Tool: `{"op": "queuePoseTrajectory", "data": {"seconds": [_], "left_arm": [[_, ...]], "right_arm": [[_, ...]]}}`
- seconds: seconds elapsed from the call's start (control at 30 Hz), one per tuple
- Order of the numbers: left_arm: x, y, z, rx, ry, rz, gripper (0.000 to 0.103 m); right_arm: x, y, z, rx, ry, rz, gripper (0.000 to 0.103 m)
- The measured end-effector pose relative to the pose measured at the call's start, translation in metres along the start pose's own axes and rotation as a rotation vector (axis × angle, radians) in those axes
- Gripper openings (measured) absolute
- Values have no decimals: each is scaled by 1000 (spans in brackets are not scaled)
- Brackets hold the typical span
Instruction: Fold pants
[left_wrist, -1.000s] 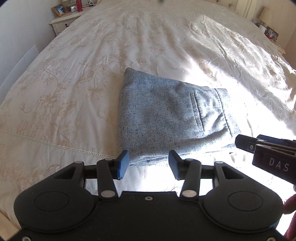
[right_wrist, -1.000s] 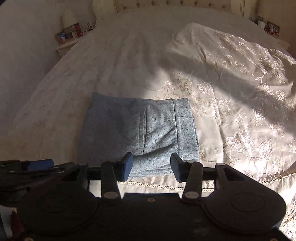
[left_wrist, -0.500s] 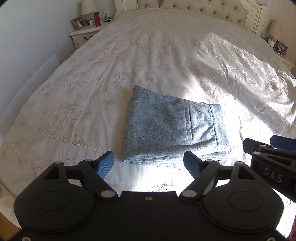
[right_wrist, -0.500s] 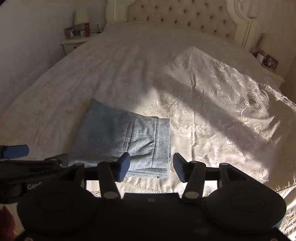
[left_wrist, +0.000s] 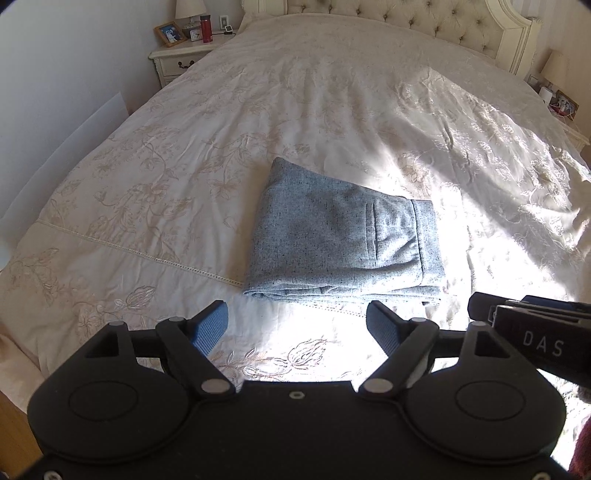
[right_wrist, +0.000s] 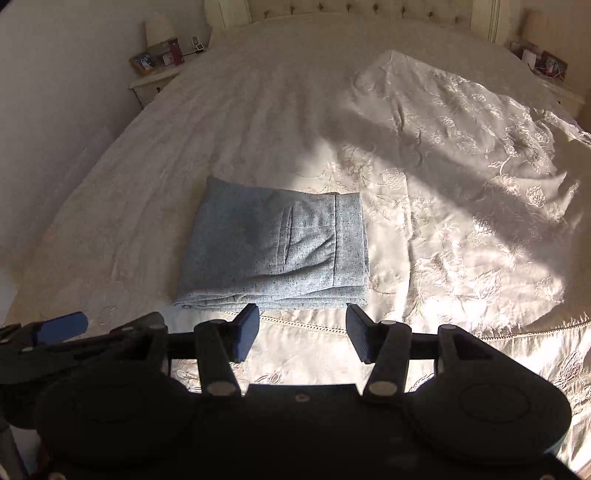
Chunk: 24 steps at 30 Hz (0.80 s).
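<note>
The grey pants (left_wrist: 343, 240) lie folded into a compact stack on the cream bedspread (left_wrist: 184, 184) near the bed's foot; they also show in the right wrist view (right_wrist: 273, 251). My left gripper (left_wrist: 297, 325) is open and empty, held above the bed just short of the stack's near edge. My right gripper (right_wrist: 303, 334) is open and empty, also short of the near edge. The right gripper's tip shows at the left wrist view's right side (left_wrist: 532, 314). The left gripper shows at the right wrist view's left edge (right_wrist: 59, 328).
A tufted headboard (left_wrist: 424, 22) stands at the far end. A nightstand (left_wrist: 181, 59) with a lamp, photo frame and red bottle is at the far left; another nightstand (left_wrist: 561, 107) is at the far right. Strong sunlight falls across the bed's right half.
Both grippers have drawn back and up from the folded pants. The left gripper's jaws have opened wider. The pants have not moved.
</note>
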<state>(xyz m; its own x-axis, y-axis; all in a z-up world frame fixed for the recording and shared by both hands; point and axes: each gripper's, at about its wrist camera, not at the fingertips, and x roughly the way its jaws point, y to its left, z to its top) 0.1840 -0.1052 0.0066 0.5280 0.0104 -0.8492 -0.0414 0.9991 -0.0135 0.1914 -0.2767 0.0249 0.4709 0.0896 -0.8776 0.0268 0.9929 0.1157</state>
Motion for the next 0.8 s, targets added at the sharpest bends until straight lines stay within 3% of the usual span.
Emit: {"op": "queuePoseTrajectory", "data": {"seconds": [0.8], "left_arm": [[-16, -11, -5, 49, -40, 55, 83]], "right_arm": [[-3, -5, -9, -9, 24, -29, 56]]}}
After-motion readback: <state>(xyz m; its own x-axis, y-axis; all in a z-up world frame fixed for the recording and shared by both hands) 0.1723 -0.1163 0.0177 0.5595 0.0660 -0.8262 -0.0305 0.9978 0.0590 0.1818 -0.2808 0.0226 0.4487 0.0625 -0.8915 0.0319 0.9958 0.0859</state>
